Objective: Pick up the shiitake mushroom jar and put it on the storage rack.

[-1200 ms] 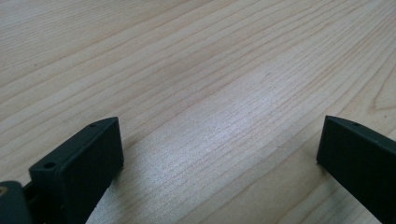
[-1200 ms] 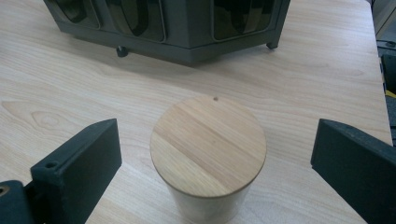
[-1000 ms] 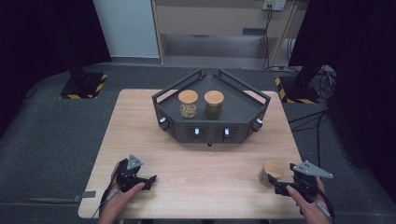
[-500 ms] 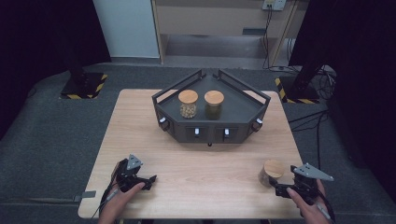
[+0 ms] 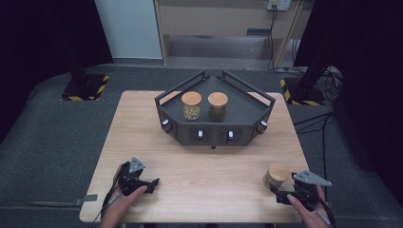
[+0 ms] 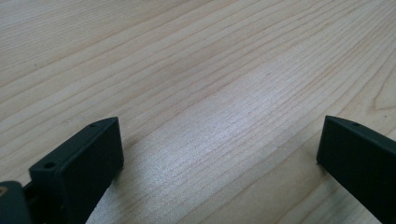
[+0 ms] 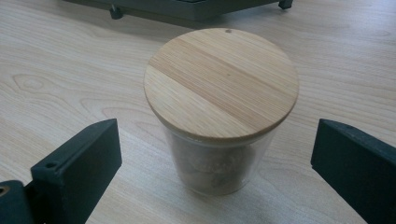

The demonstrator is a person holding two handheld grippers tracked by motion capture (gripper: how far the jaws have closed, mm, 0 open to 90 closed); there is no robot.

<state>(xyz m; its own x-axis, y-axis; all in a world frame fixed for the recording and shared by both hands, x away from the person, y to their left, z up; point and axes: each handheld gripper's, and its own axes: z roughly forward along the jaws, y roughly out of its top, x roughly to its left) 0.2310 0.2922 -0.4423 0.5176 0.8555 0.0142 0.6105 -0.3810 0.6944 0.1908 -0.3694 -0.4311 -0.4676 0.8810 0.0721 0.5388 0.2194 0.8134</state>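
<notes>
A glass jar (image 5: 277,175) with a round wooden lid (image 7: 221,80) stands on the wooden table near its front right corner. My right gripper (image 5: 285,194) sits just behind it on the person's side, open. In the right gripper view its jaws (image 7: 217,137) stand wide on either side of the jar without touching it. My left gripper (image 5: 151,184) rests near the front left of the table, open, with only bare wood between its jaws (image 6: 219,135). Two more lidded jars (image 5: 191,105) (image 5: 217,105) stand upright side by side in a black tray (image 5: 259,102).
The black tray has raised rails and small white knobs along its front face (image 5: 215,135), and sits at the table's far middle. Bare table top (image 5: 209,175) lies between the two grippers. The table's front edge is close behind both hands.
The right gripper has drawn back a little toward the table's near edge, away from the jar. The jar and the left gripper have stayed put.
</notes>
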